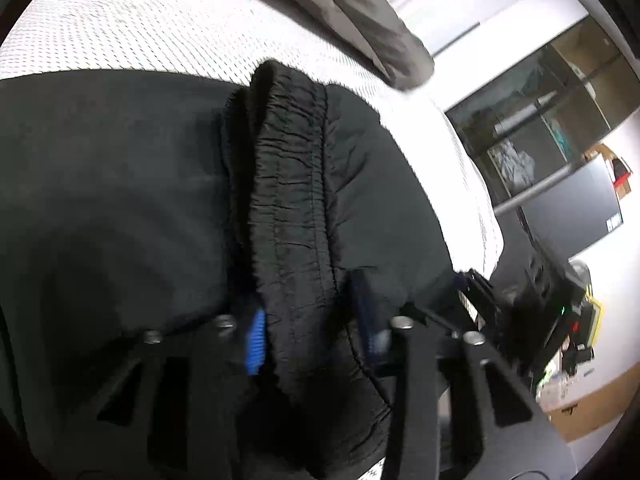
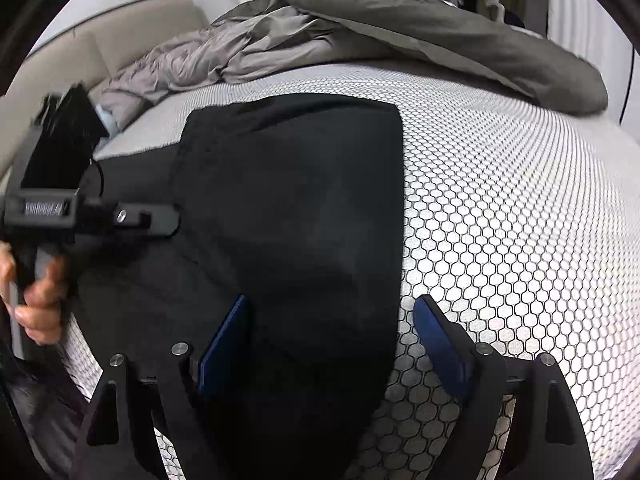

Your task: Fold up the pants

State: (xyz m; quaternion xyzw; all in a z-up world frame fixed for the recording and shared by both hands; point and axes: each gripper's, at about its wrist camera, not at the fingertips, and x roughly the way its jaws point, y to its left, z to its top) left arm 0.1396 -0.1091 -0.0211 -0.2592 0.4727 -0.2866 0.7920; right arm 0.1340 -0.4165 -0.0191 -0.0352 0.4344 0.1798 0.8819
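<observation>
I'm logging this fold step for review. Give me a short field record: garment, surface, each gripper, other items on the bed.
garment: black pants, lying on the bed
surface: mattress with white honeycomb-patterned cover
left gripper: jaws closed on the gathered elastic waistband
right gripper: jaws open, straddling the pants' right edge, nothing gripped
other items: rumpled grey bedding at the far side
person: a hand holds the left gripper's handle
</observation>
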